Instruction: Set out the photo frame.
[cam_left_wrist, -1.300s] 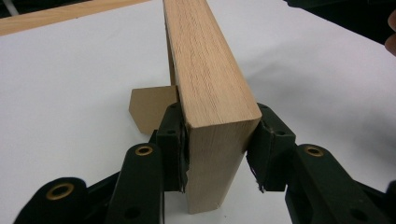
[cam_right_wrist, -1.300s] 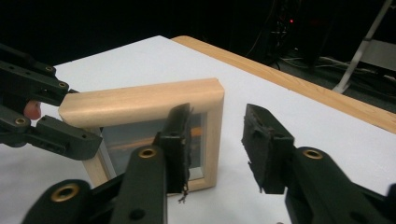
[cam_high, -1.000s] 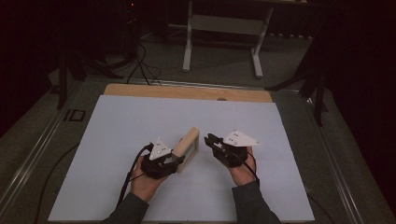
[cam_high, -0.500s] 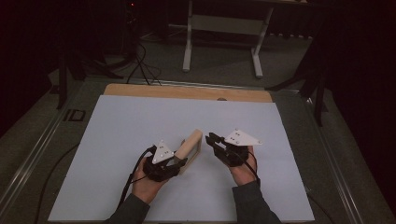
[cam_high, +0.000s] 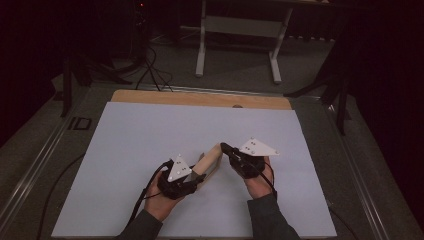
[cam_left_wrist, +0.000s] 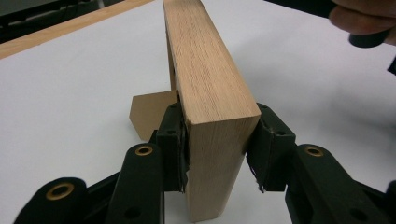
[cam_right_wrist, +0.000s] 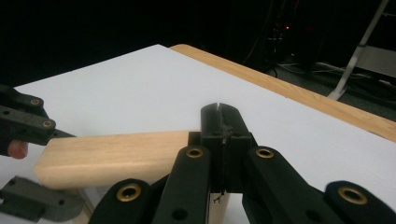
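The left tool (cam_left_wrist: 215, 151) clamps the near end of a wooden block (cam_left_wrist: 205, 70), held above the white worktop (cam_high: 135, 145). The right tool (cam_right_wrist: 223, 135), jaws just closed together with nothing visible between them, sits at the block's far end, hiding any contact there.

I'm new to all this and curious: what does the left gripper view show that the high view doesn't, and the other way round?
Left gripper view: the left tool's pads pressing both sides of the wooden block's end, its grain, and a small tan piece behind it. High view: both sleeves, the table's wooden far edge and a metal stand on the floor beyond. Both: the block and the white tabletop.
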